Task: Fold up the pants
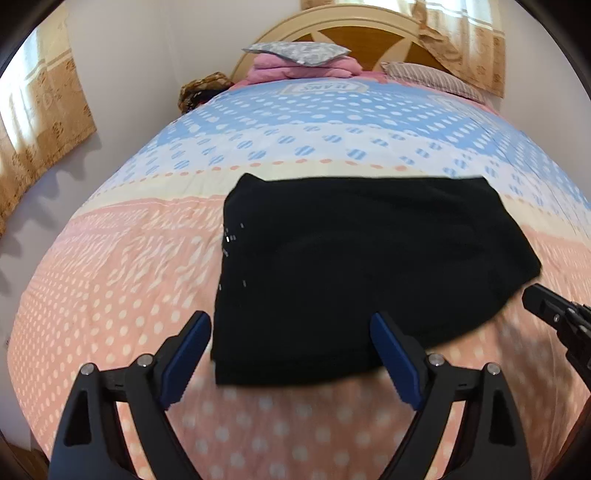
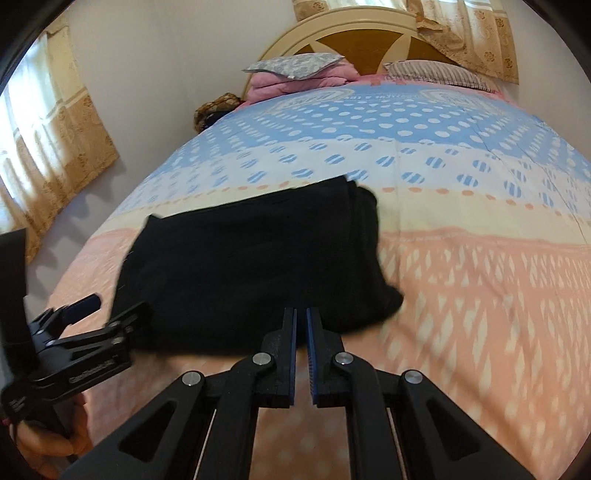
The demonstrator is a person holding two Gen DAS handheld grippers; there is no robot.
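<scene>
Black plastic arms tipped with ribbed blue pads fill the near edge of both wrist views: the left gripper [image 1: 291, 354] stands released, its fingers [image 1: 188, 354] spread wide with nothing between them, hanging just above the near hem of the pants, while the right gripper [image 2: 301, 328] is clenched tight on nothing, its pads almost meeting just short of the cloth. Between and beyond them the black pants [image 1: 354, 266] lie folded into a compact, roughly rectangular bundle on the bed [image 1: 110, 280], a few pale specks along their left side. I'd judge the fabric soft, limp and light, matte and not slippery, sure to sag and unfold if lifted by one point; the near corners or the thick folded edge on the right look the best places to pinch. Quilted cotton with pink and white dots runs under it, giving way to blue spotted bands farther up. Beyond lie pillows [image 2: 295, 64], a cream-and-wood headboard [image 2: 354, 33] and tan patterned curtains [image 1: 40, 122].
</scene>
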